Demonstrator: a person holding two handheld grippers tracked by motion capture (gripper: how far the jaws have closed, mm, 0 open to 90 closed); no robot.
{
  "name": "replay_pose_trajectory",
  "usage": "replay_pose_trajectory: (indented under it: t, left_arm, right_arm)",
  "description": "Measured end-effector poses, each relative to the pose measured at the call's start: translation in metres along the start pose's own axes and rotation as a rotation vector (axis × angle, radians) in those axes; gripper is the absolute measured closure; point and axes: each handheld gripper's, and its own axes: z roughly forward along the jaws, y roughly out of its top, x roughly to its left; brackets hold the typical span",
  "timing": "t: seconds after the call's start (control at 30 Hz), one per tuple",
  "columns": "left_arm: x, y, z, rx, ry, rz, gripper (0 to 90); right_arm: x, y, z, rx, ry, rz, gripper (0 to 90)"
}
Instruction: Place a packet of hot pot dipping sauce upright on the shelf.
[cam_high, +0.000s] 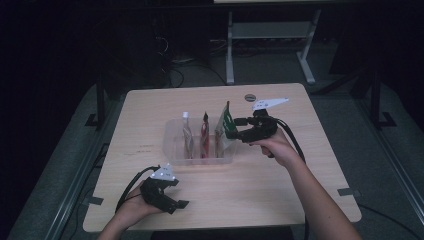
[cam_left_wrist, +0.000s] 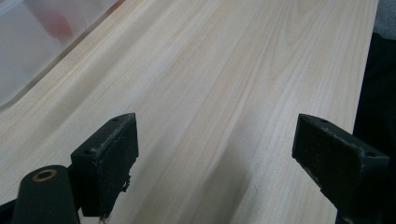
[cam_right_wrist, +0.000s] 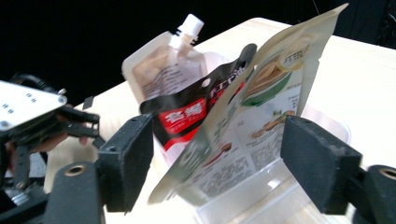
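Note:
A clear plastic bin (cam_high: 172, 150) stands mid-table with three pouches upright in it: a white spouted pouch (cam_high: 187, 132), a red-and-black pouch (cam_high: 204, 135) and a beige-and-green pouch (cam_high: 225, 122). My right gripper (cam_high: 231, 127) is at the bin's right end, open, its jaws either side of the beige-and-green pouch (cam_right_wrist: 252, 116), which leans between them with gaps on both sides. Behind it are the red-and-black pouch (cam_right_wrist: 191, 114) and the spouted pouch (cam_right_wrist: 163, 70). My left gripper (cam_high: 177, 204) rests low near the table's front edge, open (cam_left_wrist: 217, 154) over bare wood.
The light wooden table (cam_left_wrist: 210, 70) has room in front of and to both sides of the bin. A small round disc (cam_high: 250, 97) lies near the far edge. Table legs (cam_high: 230, 50) and cables stand on the dark floor beyond.

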Motion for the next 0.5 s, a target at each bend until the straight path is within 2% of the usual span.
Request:
replay_pose_trajectory:
  t: [0.2, 0.27, 0.5]
  left_arm:
    - [0.002, 0.0, -0.001, -0.002, 0.007, 0.005, 14.1]
    - [0.002, 0.001, -0.001, -0.003, 0.007, 0.004, 14.1]
    - [0.002, 0.002, -0.001, 0.0, 0.005, 0.005, 14.1]
  right_arm:
    - [0.015, -0.002, -0.014, 0.032, -0.005, -0.043, 17.9]
    - [0.02, -0.004, -0.019, 0.026, -0.004, -0.055, 17.5]
    - [0.028, -0.014, -0.031, 0.041, -0.02, -0.061, 16.7]
